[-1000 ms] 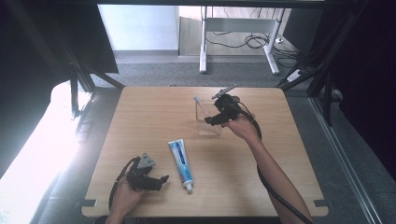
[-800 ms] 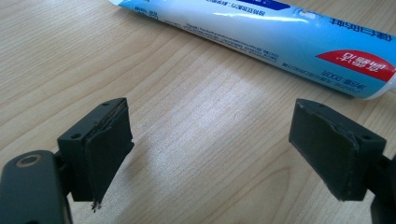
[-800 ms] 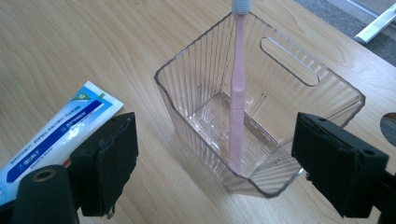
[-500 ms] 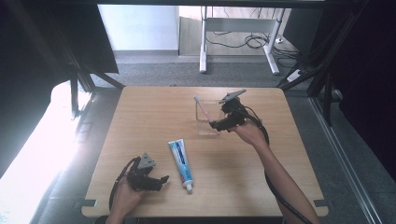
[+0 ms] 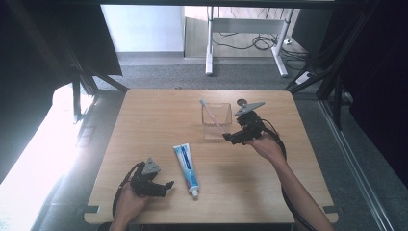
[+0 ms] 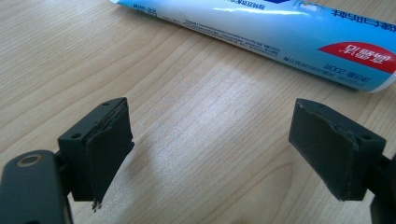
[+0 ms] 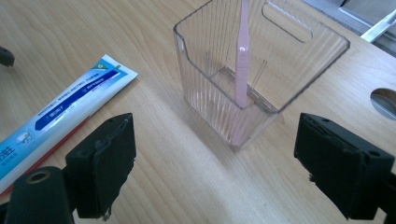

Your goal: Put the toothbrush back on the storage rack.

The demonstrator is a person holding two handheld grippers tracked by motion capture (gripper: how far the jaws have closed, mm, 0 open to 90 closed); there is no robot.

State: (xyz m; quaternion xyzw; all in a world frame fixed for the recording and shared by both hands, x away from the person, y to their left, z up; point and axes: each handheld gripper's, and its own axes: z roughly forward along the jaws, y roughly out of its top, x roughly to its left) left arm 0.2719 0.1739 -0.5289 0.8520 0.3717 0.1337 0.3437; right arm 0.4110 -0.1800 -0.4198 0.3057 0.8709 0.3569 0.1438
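Both tongs stood apart with nothing between them. Left tongs [image 5: 166,185] sat low in the frame, left of centre, just beside the toothpaste tube [image 5: 186,166]. That tube lay flat on the tabletop [image 5: 144,120], its long side running up and down the picture, cap at the bottom. Right tongs [image 5: 230,138], which had just been opening, hung right of centre, close to the clear cup [image 5: 216,122] with the pink toothbrush [image 5: 210,113] leaning inside. The left hand was nearer the tube, so it looked best placed to pick it up.
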